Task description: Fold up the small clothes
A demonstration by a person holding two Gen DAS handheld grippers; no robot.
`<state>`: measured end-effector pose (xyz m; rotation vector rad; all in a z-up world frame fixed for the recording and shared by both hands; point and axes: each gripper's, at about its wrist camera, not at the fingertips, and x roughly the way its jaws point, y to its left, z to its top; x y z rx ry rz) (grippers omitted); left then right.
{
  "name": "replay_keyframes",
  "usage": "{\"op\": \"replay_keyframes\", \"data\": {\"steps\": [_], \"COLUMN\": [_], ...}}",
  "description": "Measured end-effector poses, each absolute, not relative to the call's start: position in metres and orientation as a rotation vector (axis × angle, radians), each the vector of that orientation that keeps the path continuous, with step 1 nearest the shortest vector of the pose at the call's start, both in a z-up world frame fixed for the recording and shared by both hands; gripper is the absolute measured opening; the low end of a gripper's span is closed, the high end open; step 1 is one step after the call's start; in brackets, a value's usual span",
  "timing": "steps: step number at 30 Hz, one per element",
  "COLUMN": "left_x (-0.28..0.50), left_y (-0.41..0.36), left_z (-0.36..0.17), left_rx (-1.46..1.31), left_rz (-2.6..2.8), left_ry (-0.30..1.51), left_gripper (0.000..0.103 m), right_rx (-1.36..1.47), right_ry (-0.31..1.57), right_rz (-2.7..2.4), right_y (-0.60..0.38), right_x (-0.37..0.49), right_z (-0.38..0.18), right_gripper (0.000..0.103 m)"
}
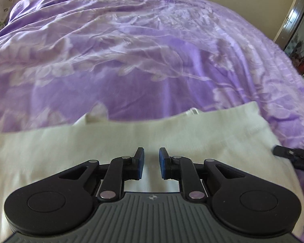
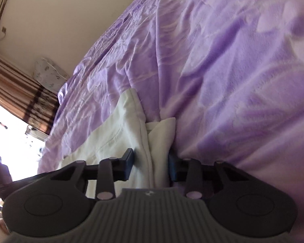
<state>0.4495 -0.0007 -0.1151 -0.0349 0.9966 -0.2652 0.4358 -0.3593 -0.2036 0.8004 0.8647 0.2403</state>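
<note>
Purple bedspread [image 1: 152, 60] surrounds the pale garment [image 1: 50, 151]; striped curtain [image 2: 16, 81] beyond.

I'm seeing daylight glaring white from the window [image 2: 8, 133] left of the jaws; fisheye edges are bending, cloth blurring.

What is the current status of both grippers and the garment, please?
Left gripper open, empty, above the pale cream cotton garment. Right gripper open, jaws astride the garment's bunched edge. Garment lies on the purple floral bedspread. Nothing in the way.
</note>
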Motion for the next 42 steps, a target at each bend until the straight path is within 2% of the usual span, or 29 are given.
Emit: {"op": "replay_keyframes", "data": {"steps": [8, 11, 15, 24, 31, 32, 34, 36, 42], "left_x": [0.477, 0.482, 0.486, 0.444, 0.445, 0.447, 0.449, 0.447, 0.422], "left_y": [-0.021, -0.025, -0.026, -0.030, -0.034, -0.035, -0.034, -0.031, 0.005], "left_z": [-0.131, -0.134, -0.134, -0.103, -0.123, -0.127, -0.128, -0.120, -0.062], "left_rx": [0.052, 0.059, 0.056, 0.062, 0.061, 0.061, 0.053, 0.049, 0.094], "left_rz": [-0.227, -0.216, -0.203, -0.249, -0.208, -0.201, -0.199, -0.213, -0.243], "left_ry": [1.017, 1.022, 1.026, 1.028, 1.056, 1.061, 1.057, 1.052, 1.007], "left_gripper": [0.017, 0.016, 0.016, 0.016, 0.016, 0.016, 0.016, 0.016, 0.016], "right_rx": [0.838, 0.847, 0.845, 0.852, 0.889, 0.894, 0.898, 0.902, 0.791], "right_ry": [0.868, 0.868, 0.869, 0.859, 0.837, 0.838, 0.837, 0.832, 0.803], "right_rz": [0.271, 0.272, 0.271, 0.273, 0.281, 0.283, 0.283, 0.290, 0.267], "right_y": [-0.363, -0.363, -0.362, -0.362, -0.366, -0.366, -0.366, -0.366, -0.352], "right_x": [0.443, 0.448, 0.446, 0.444, 0.440, 0.441, 0.440, 0.440, 0.435], "right_z": [-0.212, -0.214, -0.214, -0.214, -0.215, -0.215, -0.215, -0.214, -0.190], "right_gripper": [0.032, 0.028, 0.028, 0.029, 0.029, 0.029, 0.019, 0.014, 0.011]}}
